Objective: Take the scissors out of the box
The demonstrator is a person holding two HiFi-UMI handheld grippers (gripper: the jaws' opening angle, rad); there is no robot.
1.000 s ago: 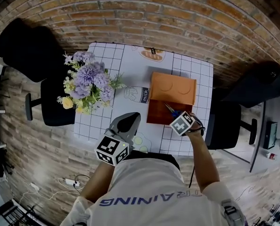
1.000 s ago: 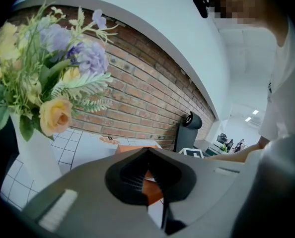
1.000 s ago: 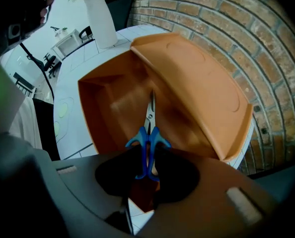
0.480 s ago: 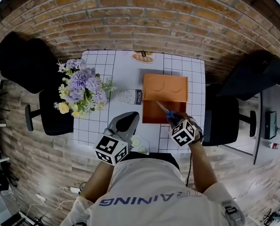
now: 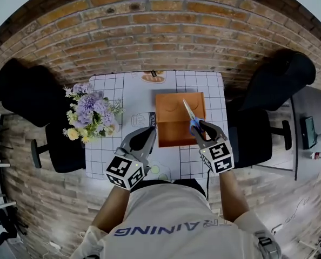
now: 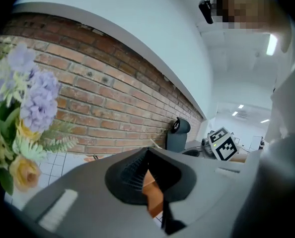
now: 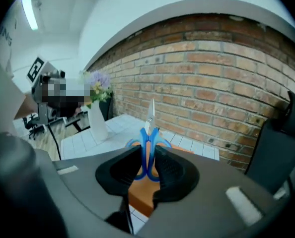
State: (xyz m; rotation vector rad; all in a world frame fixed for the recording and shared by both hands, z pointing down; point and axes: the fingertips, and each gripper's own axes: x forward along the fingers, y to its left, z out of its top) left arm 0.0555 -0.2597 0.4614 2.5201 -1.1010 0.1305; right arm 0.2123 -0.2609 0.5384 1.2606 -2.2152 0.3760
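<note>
An open orange box [image 5: 174, 129] sits on the grid-patterned table [image 5: 128, 88]. My right gripper [image 5: 199, 129] is shut on the blue handles of the scissors [image 5: 192, 117] and holds them in the air above the box's right side. The silver blades point away from me toward the brick wall. In the right gripper view the scissors [image 7: 148, 133] stand upright between the pads, with the box [image 7: 140, 192] below. My left gripper [image 5: 148, 135] hovers at the box's left edge, shut with nothing in it. Its view shows a sliver of the box [image 6: 152, 195] under the jaws.
A vase of purple and yellow flowers [image 5: 90, 112] stands on the table's left side. Black chairs [image 5: 28, 90] [image 5: 282, 77] flank the table and a brick wall runs behind it. The right gripper's marker cube [image 6: 222, 144] shows in the left gripper view.
My right gripper has risen out of the box with the scissors, tilting so the blades point away. The left gripper has lifted a little beside the box.
</note>
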